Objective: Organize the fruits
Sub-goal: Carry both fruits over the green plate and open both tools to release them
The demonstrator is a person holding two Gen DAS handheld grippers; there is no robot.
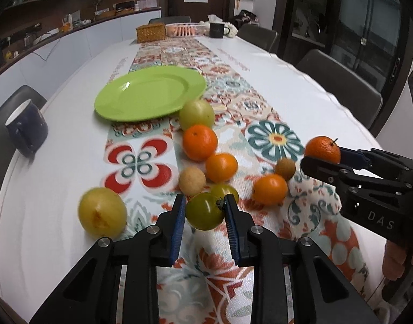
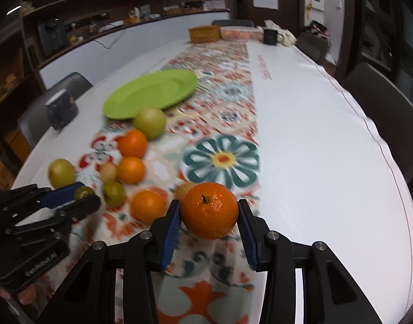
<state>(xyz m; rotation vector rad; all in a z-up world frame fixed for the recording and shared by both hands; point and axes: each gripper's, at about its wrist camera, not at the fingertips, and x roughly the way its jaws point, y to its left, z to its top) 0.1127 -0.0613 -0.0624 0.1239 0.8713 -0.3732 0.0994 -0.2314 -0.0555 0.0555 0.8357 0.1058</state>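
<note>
A stemmed mandarin is clamped between the blue pads of the right gripper, and a small green tomato is pinched between the pads of the left gripper; both sets of jaws are closed on their fruit. The step in hand is judged to be the pick-up, with each fruit just lifted from the patterned runner. The mandarin is nearly round, so no long axis can be named; its stem is turned up and toward the camera. The tomato's dark calyx is pressed against the pad on its right side.

Ahead of the left jaws and slightly to their left, the green plate lies bare. Between jaws and plate, the remaining fruits are scattered. Next, a carry over those fruits to the plate seems called for, then a gentle release, since round fruit may roll off the shallow rim.
</note>
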